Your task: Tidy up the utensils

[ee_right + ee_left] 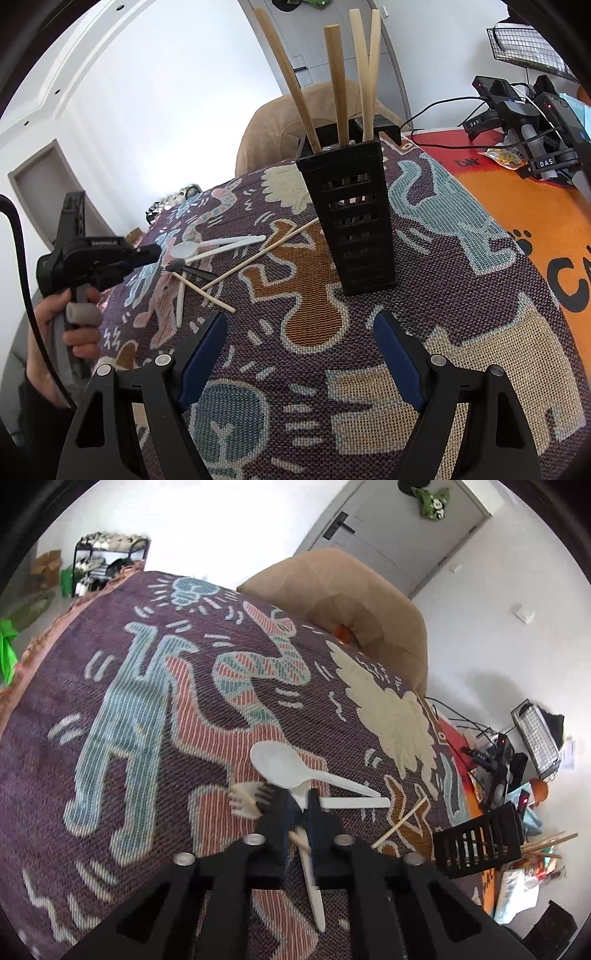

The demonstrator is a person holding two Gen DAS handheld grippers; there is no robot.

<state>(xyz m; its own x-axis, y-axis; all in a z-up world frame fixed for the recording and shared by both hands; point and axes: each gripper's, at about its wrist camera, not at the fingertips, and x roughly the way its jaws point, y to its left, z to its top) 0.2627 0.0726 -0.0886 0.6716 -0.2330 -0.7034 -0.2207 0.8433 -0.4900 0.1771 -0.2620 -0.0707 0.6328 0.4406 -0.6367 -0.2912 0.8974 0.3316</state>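
Observation:
A heap of utensils lies on the patterned cloth [147, 701]: white spoons [280, 764], a cream fork [242, 801], a black fork [264, 794] and a loose chopstick [399, 823]. My left gripper [295, 797] reaches into the heap with its jaws only narrowly apart. A white handle [314, 893] shows through the gap and lies blurred on the cloth; I see no pad pressing it. In the right wrist view the left gripper [153, 253] noses at the spoons [184, 250]. The black slotted holder [354, 221] stands upright with several chopsticks [338, 85] in it. My right gripper [301, 317] hovers open before it, holding nothing.
Two loose chopsticks [258, 254] cross between the heap and the holder. A brown chair [266, 136] stands behind the table. Right of the cloth is an orange mat [517, 206] with black devices and cables [517, 110]. A person's hand [77, 321] holds the left gripper's handle.

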